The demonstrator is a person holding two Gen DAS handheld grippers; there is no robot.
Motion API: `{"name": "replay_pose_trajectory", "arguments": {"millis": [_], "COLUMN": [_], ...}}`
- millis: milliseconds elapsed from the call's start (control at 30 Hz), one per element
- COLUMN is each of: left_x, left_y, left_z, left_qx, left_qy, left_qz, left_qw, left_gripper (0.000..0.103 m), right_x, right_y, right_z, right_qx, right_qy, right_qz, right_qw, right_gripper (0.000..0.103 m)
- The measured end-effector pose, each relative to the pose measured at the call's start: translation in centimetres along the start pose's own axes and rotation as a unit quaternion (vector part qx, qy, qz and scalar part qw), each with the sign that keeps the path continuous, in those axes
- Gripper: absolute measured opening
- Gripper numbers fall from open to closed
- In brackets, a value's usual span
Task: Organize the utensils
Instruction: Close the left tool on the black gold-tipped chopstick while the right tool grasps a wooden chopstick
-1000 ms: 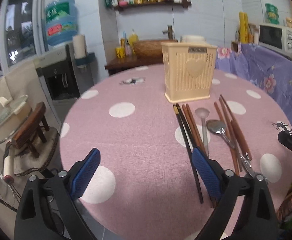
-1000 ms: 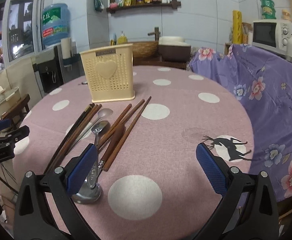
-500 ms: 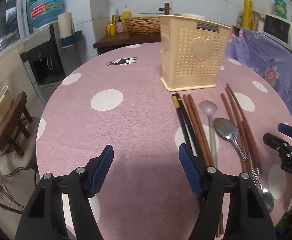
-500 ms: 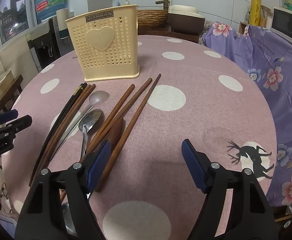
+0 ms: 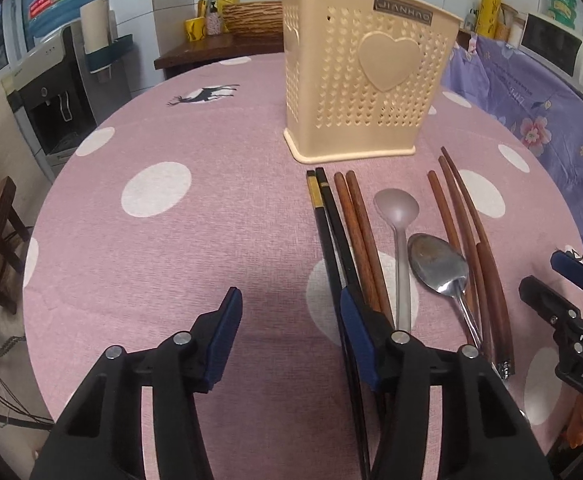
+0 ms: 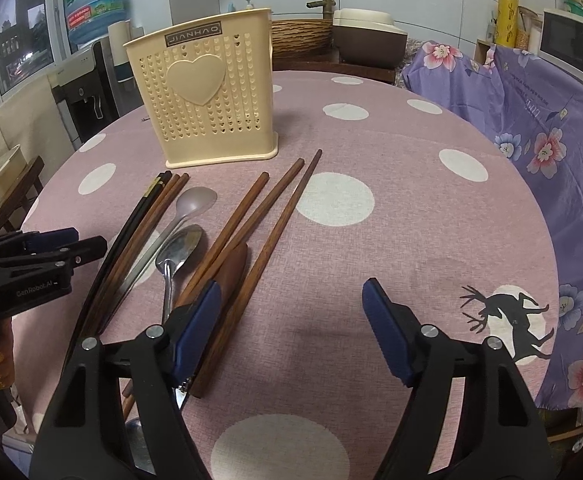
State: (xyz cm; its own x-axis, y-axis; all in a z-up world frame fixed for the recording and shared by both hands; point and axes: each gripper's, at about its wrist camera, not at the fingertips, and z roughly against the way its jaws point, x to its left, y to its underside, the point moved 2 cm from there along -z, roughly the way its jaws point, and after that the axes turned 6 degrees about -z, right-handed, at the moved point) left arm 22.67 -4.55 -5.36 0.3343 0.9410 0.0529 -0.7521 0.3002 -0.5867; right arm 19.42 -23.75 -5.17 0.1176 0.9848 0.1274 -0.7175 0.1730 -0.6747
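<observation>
A cream plastic utensil holder with a heart stands upright on the pink dotted table; it also shows in the right wrist view. In front of it lie black chopsticks, brown chopsticks, a pale spoon, a metal spoon and more brown chopsticks. My left gripper is open and empty, low over the table, its right finger over the black chopsticks. My right gripper is open and empty, its left finger over the brown chopsticks.
The round table has a pink cloth with white dots. A purple floral cloth covers something at the right. A water dispenser stands at the left. A counter with a basket is behind.
Both grippers have moved forward and down towards the utensils and the holder. Both stay open and empty.
</observation>
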Motion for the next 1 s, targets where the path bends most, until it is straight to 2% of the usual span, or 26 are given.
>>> {"name": "replay_pose_trajectory", "arguments": {"millis": [167, 400, 500, 700, 800, 867, 1000], "left_x": [-0.5, 0.4, 1.9, 2.9, 2.8, 2.7, 3.0], "left_y": [0.0, -0.1, -0.1, -0.6, -1.2, -1.7, -2.7], "left_z": [-0.6, -0.7, -0.8, -1.2, -1.7, -2.1, -2.8], "left_qx": [0.010, 0.012, 0.014, 0.020, 0.023, 0.026, 0.036], "left_qy": [-0.002, -0.026, -0.038, -0.031, -0.028, -0.028, -0.026], "left_qz": [-0.009, -0.029, -0.022, -0.009, -0.011, -0.014, -0.015], "left_qw": [0.9999, 0.9992, 0.9989, 0.9993, 0.9993, 0.9992, 0.9989], "left_gripper": [0.048, 0.045, 0.045, 0.045, 0.045, 0.045, 0.045], "right_x": [-0.2, -0.7, -1.2, -1.1, -1.2, -1.3, -1.4], "right_y": [-0.1, -0.1, -0.3, -1.1, -2.3, -3.3, -5.0], "right_z": [-0.2, -0.5, -0.4, -1.1, -2.1, -3.3, -5.7], "right_qx": [0.001, 0.005, 0.004, 0.015, 0.025, 0.037, 0.059], "right_qy": [0.001, 0.011, 0.017, 0.006, 0.008, 0.003, 0.004], "right_qz": [-0.002, -0.002, -0.005, -0.013, -0.021, -0.030, -0.050], "right_qw": [1.000, 1.000, 1.000, 1.000, 0.999, 0.999, 0.997], "right_gripper": [0.073, 0.073, 0.073, 0.072, 0.065, 0.056, 0.047]}}
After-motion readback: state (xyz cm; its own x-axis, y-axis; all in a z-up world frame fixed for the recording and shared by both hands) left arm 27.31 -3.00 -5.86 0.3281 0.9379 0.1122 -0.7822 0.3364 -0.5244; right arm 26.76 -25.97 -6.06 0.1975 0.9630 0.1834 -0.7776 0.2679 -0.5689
